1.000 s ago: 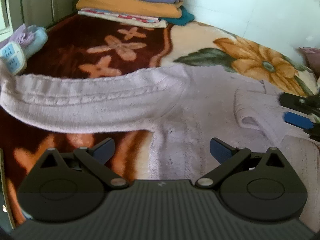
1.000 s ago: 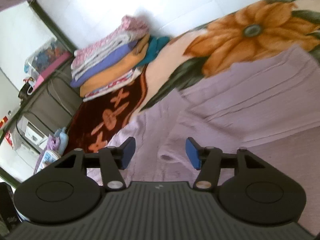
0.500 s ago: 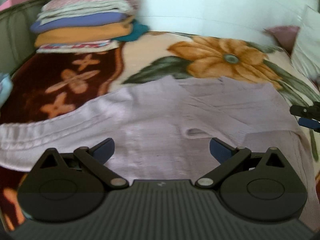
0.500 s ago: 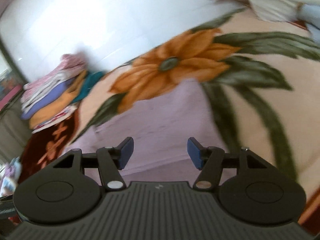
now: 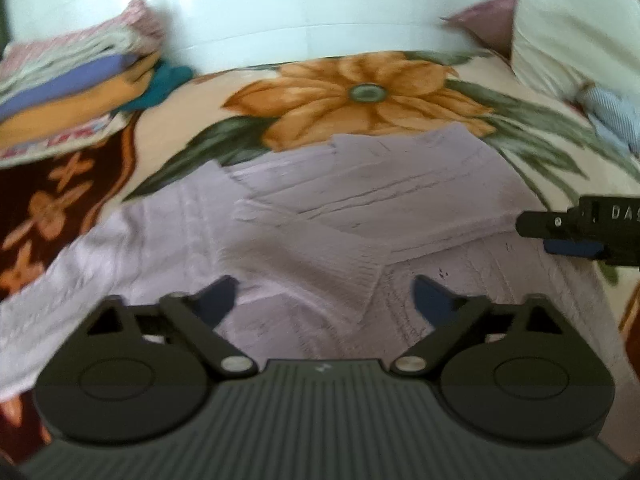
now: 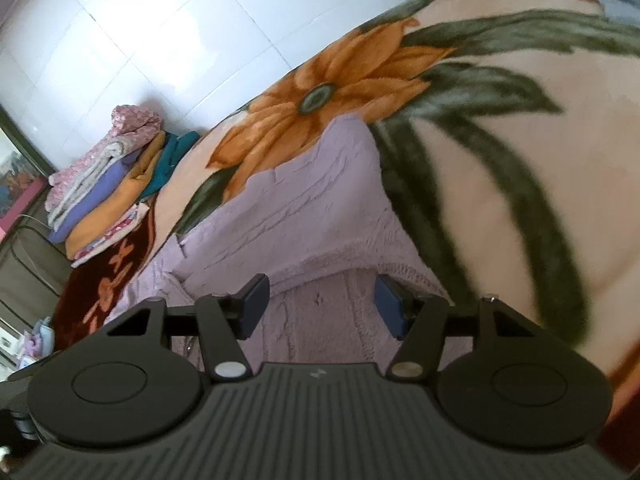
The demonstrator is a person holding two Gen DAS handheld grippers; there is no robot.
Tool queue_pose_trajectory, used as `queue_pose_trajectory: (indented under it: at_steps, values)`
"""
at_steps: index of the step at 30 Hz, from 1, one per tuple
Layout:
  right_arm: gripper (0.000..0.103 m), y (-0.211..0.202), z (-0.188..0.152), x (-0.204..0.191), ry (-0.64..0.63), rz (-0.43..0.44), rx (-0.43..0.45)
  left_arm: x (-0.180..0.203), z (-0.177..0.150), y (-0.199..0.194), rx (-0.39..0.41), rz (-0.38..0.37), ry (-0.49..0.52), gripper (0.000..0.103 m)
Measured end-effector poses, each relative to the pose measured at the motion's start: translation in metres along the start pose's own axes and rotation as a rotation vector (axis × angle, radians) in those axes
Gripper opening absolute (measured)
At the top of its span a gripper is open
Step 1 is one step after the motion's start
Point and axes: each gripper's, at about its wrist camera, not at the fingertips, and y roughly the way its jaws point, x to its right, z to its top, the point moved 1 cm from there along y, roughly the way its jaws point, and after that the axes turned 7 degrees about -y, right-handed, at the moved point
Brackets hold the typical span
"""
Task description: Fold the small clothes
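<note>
1. Lilac sweater [image 5: 360, 208] lies flat on the blanket [image 5: 360, 92], its long axis running nine to three in the left camera.
2. Left gripper [image 5: 324, 300] hangs over a folded sleeve [image 5: 320, 264] at twelve, jaws closing, pads touching nothing.
3. Right gripper [image 6: 320, 304] has parted jaws astride the edge at three, gripping nothing.
4. I'd say the left is nearer the sleeve.

White tiled wall [image 6: 152, 52], floral blanket [image 5: 360, 96], stacked folded linens [image 6: 108, 184]
</note>
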Motion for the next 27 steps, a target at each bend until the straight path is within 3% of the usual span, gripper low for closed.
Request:
queue_pose_trajectory:
  at_steps: [3, 10, 11, 12, 13, 15, 17, 27]
  values:
    - [0.063, 0.002, -0.002, 0.004, 0.013, 0.012, -0.002, 0.01, -0.002, 0.01, -0.009, -0.005, 0.045, 0.066]
    - [0.061, -0.003, -0.002, 0.007, 0.037, 0.044, -0.005, 0.026, -0.009, 0.033, 0.004, 0.019, 0.141, 0.065]
    - [0.061, -0.002, -0.002, 0.008, 0.04, 0.047, -0.008, 0.026, -0.009, 0.035, 0.007, 0.026, 0.145, 0.051]
    - [0.061, -0.001, -0.003, 0.008, 0.042, 0.047, -0.012, 0.026, -0.009, 0.036, 0.02, 0.045, 0.155, 0.029]
    - [0.061, 0.0, -0.004, 0.008, 0.044, 0.045, -0.015, 0.025, -0.008, 0.034, 0.033, 0.056, 0.165, 0.023]
    - [0.061, 0.003, -0.003, 0.008, 0.043, 0.047, -0.019, 0.016, -0.003, 0.026, 0.04, 0.006, 0.121, 0.009]
    - [0.061, 0.005, -0.001, 0.007, 0.041, 0.052, -0.016, 0.004, 0.005, 0.018, 0.052, -0.021, 0.066, 0.009]
    - [0.061, 0.016, 0.004, 0.008, 0.099, 0.072, 0.005, -0.081, 0.032, -0.002, 0.119, 0.115, -0.158, 0.009]
